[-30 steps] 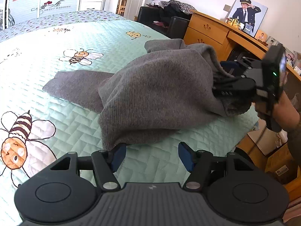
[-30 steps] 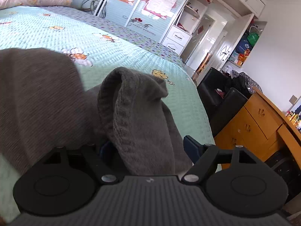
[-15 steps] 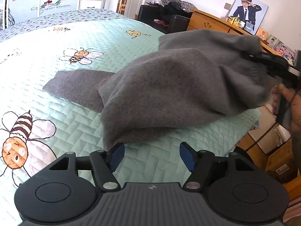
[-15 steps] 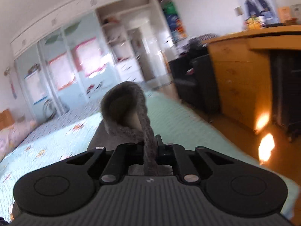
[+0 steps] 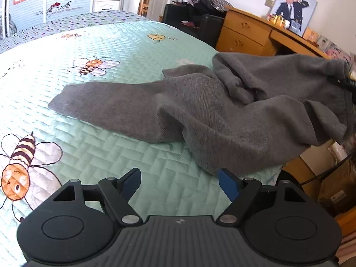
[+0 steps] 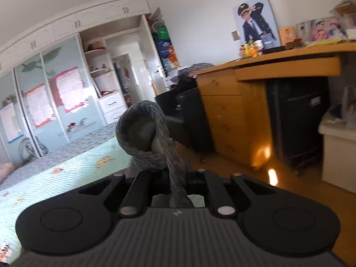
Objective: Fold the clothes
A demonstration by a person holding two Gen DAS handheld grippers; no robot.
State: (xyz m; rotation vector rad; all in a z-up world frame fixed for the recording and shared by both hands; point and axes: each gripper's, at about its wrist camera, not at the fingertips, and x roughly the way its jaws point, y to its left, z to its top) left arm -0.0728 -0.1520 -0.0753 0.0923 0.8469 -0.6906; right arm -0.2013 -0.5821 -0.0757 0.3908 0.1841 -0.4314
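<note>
- Left wrist view: the left gripper sits at the bottom centre of the frame, its jaws spread and just having been opening wider, with nothing between them but bare quilt.
- The grey sweater lies across the middle and right of the frame on the mint bee-print bedspread; one sleeve stretches flat to the left, and the right end is lifted off the bed's edge.
- A wooden desk stands at upper right with a framed portrait on it; a black chair piled with clothes stands beside it.
- Right wrist view: the right gripper, at lower centre, is clenched on a ribbed edge of the grey sweater, which loops up in front of the lens and hides part of the black chair.
- The wardrobe fills the left, and the wooden desk the right.
</note>
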